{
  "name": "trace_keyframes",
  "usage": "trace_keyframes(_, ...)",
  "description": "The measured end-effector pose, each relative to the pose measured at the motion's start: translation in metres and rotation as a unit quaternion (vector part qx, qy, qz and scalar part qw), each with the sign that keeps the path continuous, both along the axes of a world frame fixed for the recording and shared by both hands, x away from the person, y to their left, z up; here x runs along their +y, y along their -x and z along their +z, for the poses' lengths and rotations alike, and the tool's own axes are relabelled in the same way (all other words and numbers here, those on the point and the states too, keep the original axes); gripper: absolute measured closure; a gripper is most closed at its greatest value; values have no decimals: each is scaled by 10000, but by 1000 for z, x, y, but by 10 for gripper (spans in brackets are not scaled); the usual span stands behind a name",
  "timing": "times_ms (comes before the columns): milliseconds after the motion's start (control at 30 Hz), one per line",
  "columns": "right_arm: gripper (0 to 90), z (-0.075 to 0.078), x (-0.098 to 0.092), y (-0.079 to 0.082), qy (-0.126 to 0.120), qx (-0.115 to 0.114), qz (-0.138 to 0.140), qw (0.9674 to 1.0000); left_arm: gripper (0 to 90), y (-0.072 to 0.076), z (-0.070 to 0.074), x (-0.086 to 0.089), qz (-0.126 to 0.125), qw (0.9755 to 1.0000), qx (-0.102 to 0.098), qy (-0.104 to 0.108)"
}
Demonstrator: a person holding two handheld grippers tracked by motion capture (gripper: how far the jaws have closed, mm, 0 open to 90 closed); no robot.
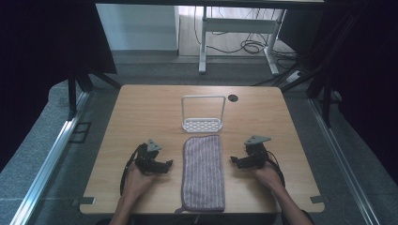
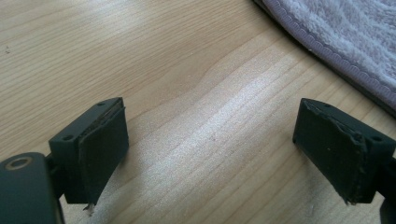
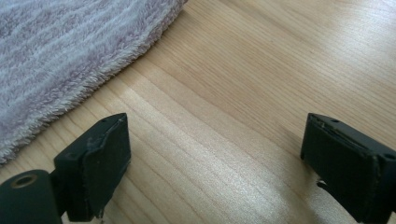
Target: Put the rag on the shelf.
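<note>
The wooden bench (image 1: 141,112) carries everything, with a dark round hole (image 1: 233,98) near its far edge. A striped grey-purple towel (image 1: 203,172) lies flat down the middle, folded long, one short end at the near edge and the other just short of a white rack (image 1: 202,115) with a tall wire handle that stands upright toward the far edge.

Both forearms come in over the near edge, one on each side of the towel. The left hand (image 1: 136,178) holds the left gripper (image 1: 162,165) low on the bench, pointed inward at the towel's left long edge. The right hand (image 1: 267,176) holds the right gripper (image 1: 234,161) likewise, aimed at the right long edge. Each stops just beside the towel without touching it.

The left gripper view shows its jaws wide apart over bare wood, the towel's stitched hem crossing the upper right corner. The right gripper view shows jaws equally spread, nothing between them, with the towel's fluffy pile at upper left.
</note>
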State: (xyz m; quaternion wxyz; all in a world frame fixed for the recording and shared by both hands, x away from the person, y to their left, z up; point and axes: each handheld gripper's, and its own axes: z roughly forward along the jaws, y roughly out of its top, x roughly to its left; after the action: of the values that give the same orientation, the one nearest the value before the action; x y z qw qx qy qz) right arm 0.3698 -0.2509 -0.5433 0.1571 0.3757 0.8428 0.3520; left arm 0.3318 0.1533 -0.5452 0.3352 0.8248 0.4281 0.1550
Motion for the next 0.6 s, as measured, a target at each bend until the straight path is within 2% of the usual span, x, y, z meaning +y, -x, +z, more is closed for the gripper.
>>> trace_keyframes(600,67,0,1,0,16,12,11,10000,128,1,0,1,67,10000,-29,28)
